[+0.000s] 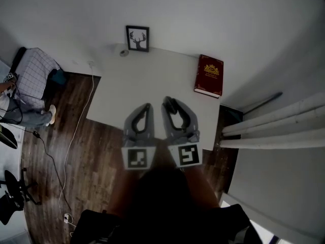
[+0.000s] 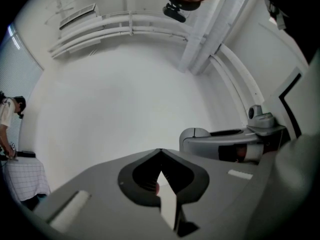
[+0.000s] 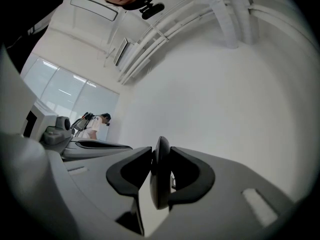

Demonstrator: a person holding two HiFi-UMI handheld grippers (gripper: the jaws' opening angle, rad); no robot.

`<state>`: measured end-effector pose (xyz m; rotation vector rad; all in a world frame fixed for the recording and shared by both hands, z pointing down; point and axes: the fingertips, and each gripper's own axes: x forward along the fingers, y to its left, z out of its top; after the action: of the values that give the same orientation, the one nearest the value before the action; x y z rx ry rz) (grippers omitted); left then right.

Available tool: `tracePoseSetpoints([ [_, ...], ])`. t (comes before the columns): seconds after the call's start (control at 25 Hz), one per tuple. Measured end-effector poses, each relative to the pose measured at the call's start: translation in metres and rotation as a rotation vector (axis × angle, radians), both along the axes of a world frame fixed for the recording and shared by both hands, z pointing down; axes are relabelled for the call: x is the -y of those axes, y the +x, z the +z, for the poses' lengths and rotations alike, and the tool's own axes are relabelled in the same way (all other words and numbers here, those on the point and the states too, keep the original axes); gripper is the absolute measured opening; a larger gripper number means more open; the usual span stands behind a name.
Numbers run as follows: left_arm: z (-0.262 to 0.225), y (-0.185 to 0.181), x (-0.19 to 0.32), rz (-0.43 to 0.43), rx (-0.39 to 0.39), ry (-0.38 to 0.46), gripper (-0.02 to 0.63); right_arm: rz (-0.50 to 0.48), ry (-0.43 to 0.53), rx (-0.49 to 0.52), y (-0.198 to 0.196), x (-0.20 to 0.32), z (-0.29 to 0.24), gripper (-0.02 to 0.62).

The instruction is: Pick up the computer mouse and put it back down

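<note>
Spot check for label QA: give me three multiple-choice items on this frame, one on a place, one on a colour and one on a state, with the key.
1. Where does the framed picture stand?
A. at the far edge of the table
B. on the floor
C. at the table's near edge

2. What colour is the cover of the book?
A. blue
B. red
C. green

3. What state is the right gripper in?
A. open, nothing between
B. shut, nothing between
C. shut on the computer mouse

Key:
1 A: the head view shows the framed picture at the table's far edge.
2 B: the cover is dark red with a gold emblem.
3 C: the right gripper view shows the dark computer mouse clamped between its fingers.
</note>
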<state>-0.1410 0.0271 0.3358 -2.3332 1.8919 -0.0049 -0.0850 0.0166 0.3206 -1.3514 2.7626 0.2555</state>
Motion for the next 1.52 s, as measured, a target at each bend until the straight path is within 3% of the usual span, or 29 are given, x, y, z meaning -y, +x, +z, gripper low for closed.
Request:
tracePoseSetpoints([
  [0.28, 0.006, -0.024, 0.009, -0.014, -0.054, -0.029, 0.0, -0.007, -0.013, -0.023, -0.024, 0.009, 0.002, 0.13],
  [0.52, 0.018, -0.036, 0.033, -0.035, -0.028, -0.038, 0.0, -0.035, -0.026, -0.03, -0.037, 0.034, 0.014, 0.13],
  [1.12, 0.048, -0.041, 0.167, -0.112, -0.006, -0.124, 0.0, -0.112, -0.13, 0.003, -0.045, 0.176, 0.043, 0.13],
  [1.36, 0.068, -0.05, 0.192, -0.147, 0.03, -0.178, 0.0, -0.136, -0.194, -0.003, -0.048, 0.207, 0.07, 0.13],
  [1.52, 0.08, -0.056, 0.209, -0.163, 0.015, -0.203, 0.0, -0.158, -0.219, -0.01, -0.059, 0.224, 0.084, 0.13],
])
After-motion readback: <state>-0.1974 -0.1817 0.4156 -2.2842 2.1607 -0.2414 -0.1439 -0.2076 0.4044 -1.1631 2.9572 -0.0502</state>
